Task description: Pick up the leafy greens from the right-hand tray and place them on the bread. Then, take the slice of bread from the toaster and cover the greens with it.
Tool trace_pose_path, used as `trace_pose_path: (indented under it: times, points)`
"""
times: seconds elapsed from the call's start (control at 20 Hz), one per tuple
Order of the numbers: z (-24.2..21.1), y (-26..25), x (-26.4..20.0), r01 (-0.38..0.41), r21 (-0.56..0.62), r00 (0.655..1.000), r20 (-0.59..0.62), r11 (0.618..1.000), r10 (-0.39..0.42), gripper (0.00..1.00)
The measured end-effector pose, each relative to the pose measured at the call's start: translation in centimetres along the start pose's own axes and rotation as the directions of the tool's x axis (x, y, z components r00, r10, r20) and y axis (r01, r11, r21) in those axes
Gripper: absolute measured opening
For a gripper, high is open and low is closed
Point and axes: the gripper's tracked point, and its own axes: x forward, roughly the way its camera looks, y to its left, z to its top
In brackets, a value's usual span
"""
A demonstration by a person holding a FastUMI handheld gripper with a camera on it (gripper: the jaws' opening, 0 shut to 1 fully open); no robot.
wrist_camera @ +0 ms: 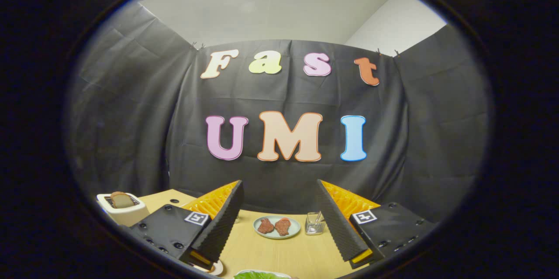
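**A:** What was the state of the hand-held gripper [279,213] at this moment?

**B:** As I saw it, its two fingers stood wide apart with nothing between them, raised above the table [279,253] and pointing toward the booth's back wall.

**A:** And what lay just ahead of the fingers?

**B:** Between them, farther along the table, I noted a pale round plate [277,227] carrying two reddish-brown pieces of meat [274,225]. Just beside that plate, near the right finger, stood a small clear glass [314,223].

**A:** Where were the task's own things?

**B:** The leafy greens [258,275] lay at the near edge of the table, below the fingers, on a pale dish whose rim I could barely see. The toaster [122,209] stood well apart, beyond the left finger at the table's far left corner, with a slice of bread [121,199] upright in its slot.
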Motion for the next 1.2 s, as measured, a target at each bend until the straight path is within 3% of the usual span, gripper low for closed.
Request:
trace_pose_path:
  times: [0.3, 0.7, 1.2]
  points:
    - [-0.1, -0.2, 0.0, -0.016, -0.002, 1.0, 0.003, 1.0, 0.016, 1.0]
    - [-2.3, 0.8, 0.5, -0.169, -0.043, 0.984, -0.068, 0.985, 0.166, 1.0]
    - [-7.5, 1.9, 0.0, -0.419, -0.147, 0.892, -0.252, 0.896, 0.376, 1.0]
